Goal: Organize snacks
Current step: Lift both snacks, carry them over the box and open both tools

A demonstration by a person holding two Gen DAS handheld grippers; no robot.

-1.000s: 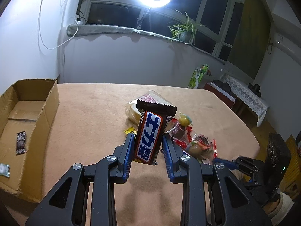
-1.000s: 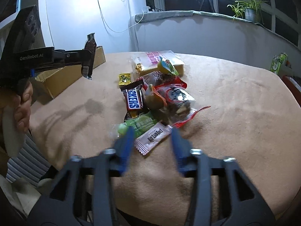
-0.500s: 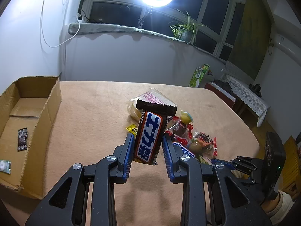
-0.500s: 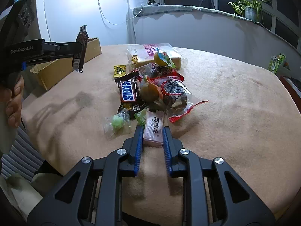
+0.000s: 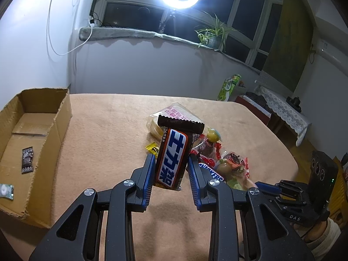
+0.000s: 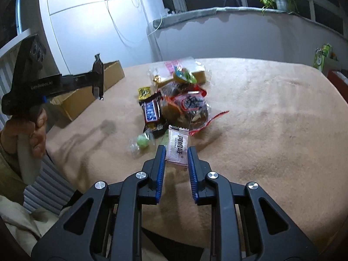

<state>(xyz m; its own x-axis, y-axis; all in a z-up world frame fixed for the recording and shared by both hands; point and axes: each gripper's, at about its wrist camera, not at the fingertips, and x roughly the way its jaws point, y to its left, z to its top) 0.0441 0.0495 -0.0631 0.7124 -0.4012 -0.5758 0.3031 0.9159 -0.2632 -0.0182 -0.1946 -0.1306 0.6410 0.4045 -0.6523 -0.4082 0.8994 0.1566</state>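
Fingers: left gripper (image 5: 170, 169) pinches a chocolate bar (image 5: 173, 156) upright, lifted clear of the table; right gripper (image 6: 176, 159) is closed on a pink sachet (image 6: 177, 144), blue pads touching both long edges.
Table: tan cloth (image 6: 271, 119) across the whole top; everything else sits on it.
Box: open cardboard box (image 5: 34, 130) at the left edge, well apart from the pile. Likely the drop target for the snacks.
Box contents: one dark packet (image 5: 27, 159) and one pale green packet (image 5: 5, 191) on the floor of the box. Looks like two items are sorted.
Pile: snack pile (image 6: 184, 100) mid-table, wrappers overlapping. Includes a clear bag of bread (image 6: 180, 70) at the far side, a red-edged bag (image 6: 193, 106), a second chocolate bar (image 6: 152, 112), a yellow candy (image 6: 144, 92).
Stray: green candy (image 6: 142, 142) in clear wrap, just beside the left finger of the right gripper.
Progress: early. Two in the box, two in hand, most of the pile untouched.
Left to do: carry both held items over to the box and release, then work through the pile.
Sachet contact: cannot tell if it is off the cloth yet.
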